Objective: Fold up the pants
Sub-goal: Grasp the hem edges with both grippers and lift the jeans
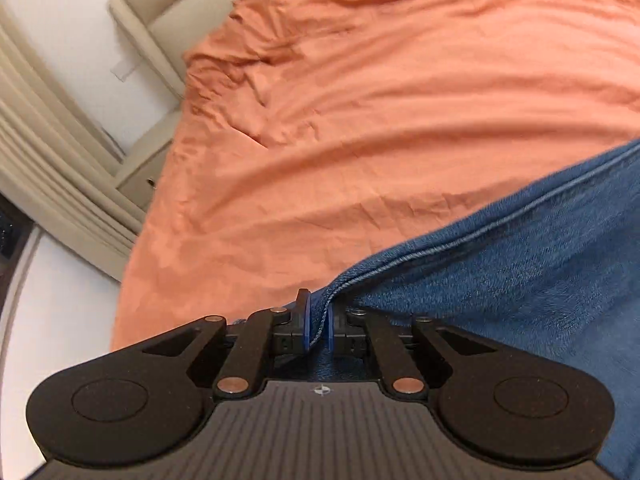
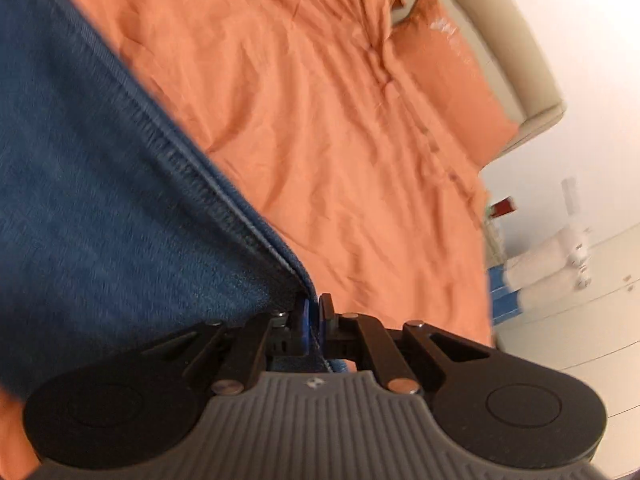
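Left gripper (image 1: 319,326) pinches a stitched edge of the jeans (image 1: 520,272) between its blue pads (image 1: 306,320), jaws drawn close on the denim, while the right gripper (image 2: 314,320) is likewise clamped on a seamed edge of the same garment, the cloth running between its pads and down into the linkage. Blue denim stretches away from each grip: to the right and far side in the left wrist view, to the left and far side in the right wrist view, which suggests the two tools hold one edge at separate points and keep it taut between them. Held this way, raised off the bed (image 1: 380,120) rather than lying flat, the jeans appear to be in mid-carry, most likely so a half can be laid over or the garment spread square before a fold; how much folding is already done cannot be told, since most of the garment lies outside both views. Which edge is gripped, waistband or hem, is unclear. Orange sheet, creased, covers the bed beneath and beyond the denim, with a matching pillow (image 2: 452,68) at the far right against a beige headboard (image 2: 516,40). Beige panelled furniture (image 1: 60,168) stands at the far left past the mattress edge; white cabinets (image 2: 580,300) and some blurred small items sit at the right.
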### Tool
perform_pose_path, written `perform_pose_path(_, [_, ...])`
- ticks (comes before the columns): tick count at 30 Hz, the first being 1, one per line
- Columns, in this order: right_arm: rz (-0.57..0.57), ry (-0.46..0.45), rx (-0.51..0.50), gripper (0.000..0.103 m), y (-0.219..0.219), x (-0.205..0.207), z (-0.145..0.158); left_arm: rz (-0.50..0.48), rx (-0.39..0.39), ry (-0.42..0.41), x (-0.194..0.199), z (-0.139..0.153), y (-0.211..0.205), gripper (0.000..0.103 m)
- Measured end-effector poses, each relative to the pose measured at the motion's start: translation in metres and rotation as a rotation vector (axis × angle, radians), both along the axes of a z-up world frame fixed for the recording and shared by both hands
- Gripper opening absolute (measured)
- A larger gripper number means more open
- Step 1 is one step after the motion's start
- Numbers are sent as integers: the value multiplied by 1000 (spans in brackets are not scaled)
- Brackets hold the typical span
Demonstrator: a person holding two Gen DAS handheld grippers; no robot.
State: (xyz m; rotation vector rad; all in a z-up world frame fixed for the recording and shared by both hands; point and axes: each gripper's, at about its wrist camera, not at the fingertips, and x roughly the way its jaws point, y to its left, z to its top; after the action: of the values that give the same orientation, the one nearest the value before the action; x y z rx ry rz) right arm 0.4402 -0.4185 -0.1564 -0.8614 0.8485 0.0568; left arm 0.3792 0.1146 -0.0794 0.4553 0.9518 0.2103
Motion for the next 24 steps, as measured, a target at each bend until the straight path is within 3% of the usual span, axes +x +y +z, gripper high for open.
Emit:
perform_pose_path(5, [-20, 89, -12, 0, 7, 42, -49, 25, -14, 78, 26, -47, 9, 9])
perform_pose_path(9, [1, 131, -19, 0, 10, 49, -73, 9, -13, 88, 30, -63, 9, 8])
perform_pose_path(13, [-9, 130, -8, 0, 9, 53, -78, 6, -16, 63, 23, -63, 8, 8])
perform_pose_path(19, [-11, 89, -47, 0, 10, 31, -63, 15, -45, -40, 10, -27, 3, 7])
perform_pose_path(24, [-42, 61, -47, 0, 12, 24, -46, 18, -31, -20, 22, -29, -2, 8])
